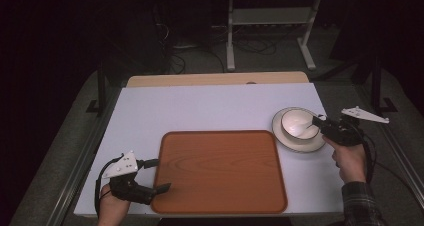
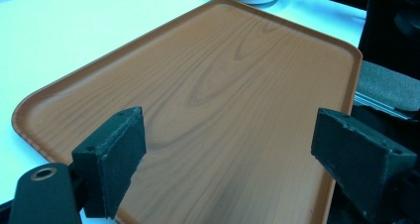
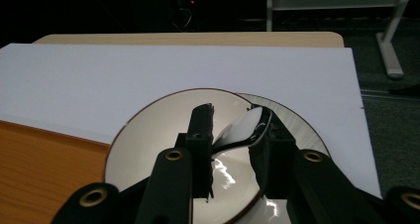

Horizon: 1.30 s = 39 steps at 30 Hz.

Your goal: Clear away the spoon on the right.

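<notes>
One white table (image 1: 210,108) (dark room), wooden tray (image 1: 220,171), bowl (image 1: 298,124).

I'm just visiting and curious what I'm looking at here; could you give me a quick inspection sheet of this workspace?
Surface: white table, wooden strip along its far edge.
Job's things: white bowl sitting on a plate at the right; brown tray in the middle, nothing on it.
Clutter: nothing seen.
Grippers: left claw open at the tray's left edge; right claw shut on the bowl's rim.
Cables: one trails from each gripper; more lie on the floor behind.
Surroundings: dark room, white stand legs beyond the table.
</notes>
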Each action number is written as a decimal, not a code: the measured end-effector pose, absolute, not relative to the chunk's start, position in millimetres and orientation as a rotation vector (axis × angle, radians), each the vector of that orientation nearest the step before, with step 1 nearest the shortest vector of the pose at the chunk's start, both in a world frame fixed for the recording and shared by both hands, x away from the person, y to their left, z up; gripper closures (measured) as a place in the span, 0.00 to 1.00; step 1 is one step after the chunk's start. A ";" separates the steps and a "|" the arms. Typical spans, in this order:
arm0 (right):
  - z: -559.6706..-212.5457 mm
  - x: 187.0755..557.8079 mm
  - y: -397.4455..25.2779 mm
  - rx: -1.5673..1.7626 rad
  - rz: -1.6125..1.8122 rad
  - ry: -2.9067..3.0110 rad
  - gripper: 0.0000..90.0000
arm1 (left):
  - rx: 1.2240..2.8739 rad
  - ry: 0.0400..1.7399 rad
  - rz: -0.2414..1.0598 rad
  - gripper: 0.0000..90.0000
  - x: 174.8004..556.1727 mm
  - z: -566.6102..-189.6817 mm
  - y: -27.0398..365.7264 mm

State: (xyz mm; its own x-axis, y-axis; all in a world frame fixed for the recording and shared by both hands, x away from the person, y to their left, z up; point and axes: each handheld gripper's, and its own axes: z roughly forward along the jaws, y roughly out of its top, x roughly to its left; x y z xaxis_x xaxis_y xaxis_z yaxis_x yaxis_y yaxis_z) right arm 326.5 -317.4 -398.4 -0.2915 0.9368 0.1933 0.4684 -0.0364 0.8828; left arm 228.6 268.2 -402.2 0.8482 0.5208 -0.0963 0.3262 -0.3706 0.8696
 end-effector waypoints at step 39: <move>-363.5 343.7 -303.8 1.311 1.326 1.868 0.92 | 1.992 0.628 0.240 0.15 228.2 -402.7 268.8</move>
